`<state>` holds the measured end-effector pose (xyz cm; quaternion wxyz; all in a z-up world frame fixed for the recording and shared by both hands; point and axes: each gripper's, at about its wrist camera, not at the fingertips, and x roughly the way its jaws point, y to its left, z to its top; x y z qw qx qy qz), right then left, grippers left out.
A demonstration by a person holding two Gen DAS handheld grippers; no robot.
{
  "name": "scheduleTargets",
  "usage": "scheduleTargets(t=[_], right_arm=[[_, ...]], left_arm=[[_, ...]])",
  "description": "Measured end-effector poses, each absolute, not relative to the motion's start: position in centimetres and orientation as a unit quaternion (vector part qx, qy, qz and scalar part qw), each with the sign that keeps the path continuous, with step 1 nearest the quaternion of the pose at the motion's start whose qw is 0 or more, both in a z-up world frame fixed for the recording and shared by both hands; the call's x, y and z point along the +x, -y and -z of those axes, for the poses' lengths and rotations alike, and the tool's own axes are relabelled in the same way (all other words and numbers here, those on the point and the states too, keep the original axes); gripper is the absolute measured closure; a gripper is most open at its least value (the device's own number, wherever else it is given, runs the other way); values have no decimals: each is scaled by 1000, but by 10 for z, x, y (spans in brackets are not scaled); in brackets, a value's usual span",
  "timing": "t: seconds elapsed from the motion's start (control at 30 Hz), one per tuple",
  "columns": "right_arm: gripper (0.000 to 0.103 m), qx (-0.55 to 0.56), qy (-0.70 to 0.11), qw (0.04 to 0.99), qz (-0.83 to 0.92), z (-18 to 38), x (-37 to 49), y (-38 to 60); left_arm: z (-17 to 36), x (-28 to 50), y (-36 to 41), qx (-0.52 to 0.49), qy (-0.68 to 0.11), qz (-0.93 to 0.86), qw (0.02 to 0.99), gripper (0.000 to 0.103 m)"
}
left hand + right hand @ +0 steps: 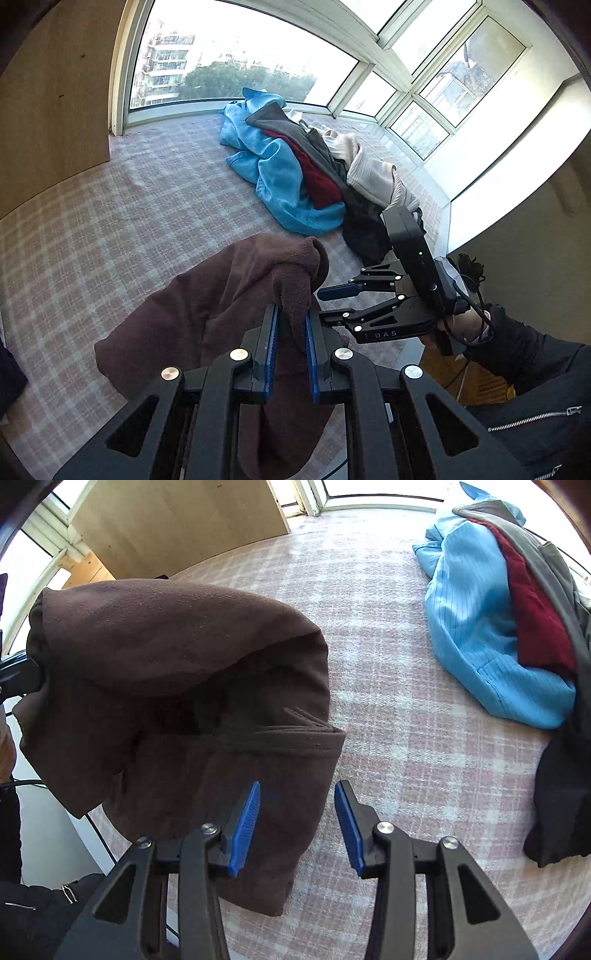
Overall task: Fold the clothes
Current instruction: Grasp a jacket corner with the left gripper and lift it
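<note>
The brown top [177, 709] is the thing I am folding, and it hangs bunched up in the air over the checked cover [110, 229], with its lower part drooping down toward the cover. My left gripper [291, 314] is closed tight on a pinched fold of the brown cloth, and I hold it up like that so the rest of the top can fall straight and I can find its edges. My right gripper [297, 812] has its blue pads apart and nothing is squeezed between them; the right edge of the brown top hangs just in front of the left pad, so I think the next job is to catch that edge or the hem [295, 734] that sticks out there. In the left view I can see this same gripper [332, 302] right beside the brown bunch, with a hand [465, 321] in a dark sleeve [517, 339] holding it. Farther back lies the heap still to do: a blue top [476, 627], a dark red one [535, 620], a grey one [280, 122], a white one [373, 173] and a black one [561, 805]. They sit well apart from the brown top, near the window [236, 55], so I have bare cover to lay it flat. A wooden board [55, 103] stands at the far side
</note>
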<state>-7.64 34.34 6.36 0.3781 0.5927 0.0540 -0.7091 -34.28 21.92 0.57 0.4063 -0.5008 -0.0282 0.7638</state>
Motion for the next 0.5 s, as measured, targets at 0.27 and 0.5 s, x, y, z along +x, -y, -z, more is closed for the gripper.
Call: scheduleTargets(t=[0.27, 0.5], right_arm=[[61, 595, -128, 366, 704, -53, -72, -316], [90, 573, -89, 397, 712, -57, -73, -332]], left_arm=[[-4, -344, -218, -500, 29, -762, 411, 90], [-3, -347, -211, -499, 33, -761, 412, 90]])
